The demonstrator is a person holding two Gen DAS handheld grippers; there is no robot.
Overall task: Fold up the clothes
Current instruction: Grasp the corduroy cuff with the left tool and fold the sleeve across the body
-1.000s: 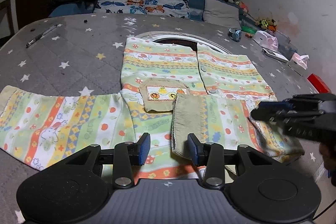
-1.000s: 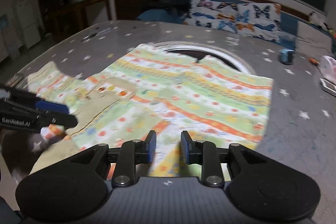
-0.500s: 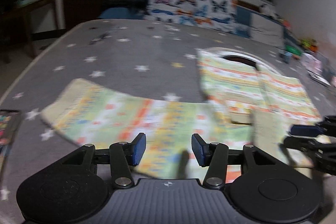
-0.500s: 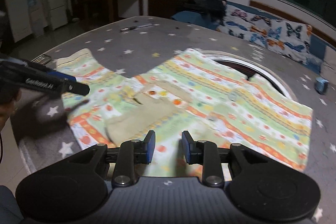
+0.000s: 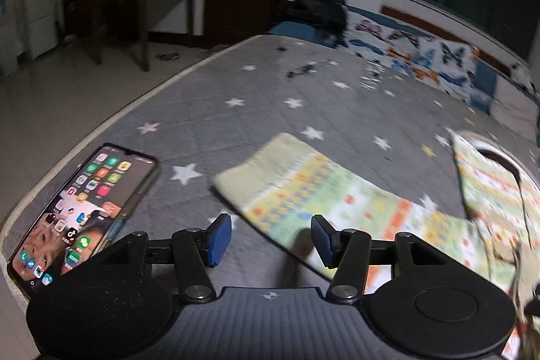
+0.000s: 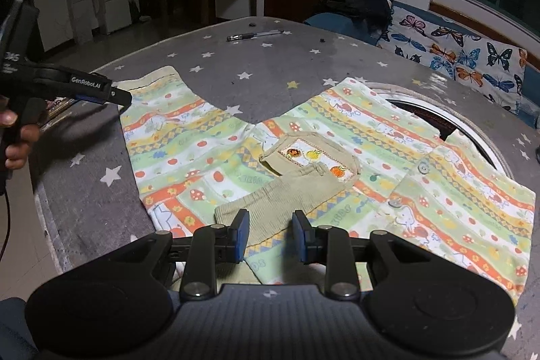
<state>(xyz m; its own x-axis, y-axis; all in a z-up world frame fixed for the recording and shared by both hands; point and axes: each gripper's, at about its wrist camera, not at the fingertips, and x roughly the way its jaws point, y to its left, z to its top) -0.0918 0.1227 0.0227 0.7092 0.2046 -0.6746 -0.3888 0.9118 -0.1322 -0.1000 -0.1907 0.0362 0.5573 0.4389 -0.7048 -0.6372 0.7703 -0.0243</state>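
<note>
Fingers (image 5: 219,240) of the left gripper (image 5: 270,240) stand apart with nothing between them, poised just short of the outstretched sleeve (image 5: 303,188) of the shirt (image 6: 337,157); the right gripper (image 6: 270,235) is likewise spread and empty, hovering over the folded-in cuff (image 6: 270,204) near the shirt's hem. The shirt lies flat on the star-print mattress (image 6: 270,66), one sleeve already laid across its chest, the other reaching away from the body toward the phone (image 5: 81,211). To fold well, I judge the left should pinch the ribbed cuff end squarely, lift low, and carry it across the chest, while the right pins the body so it does not drag.
</note>
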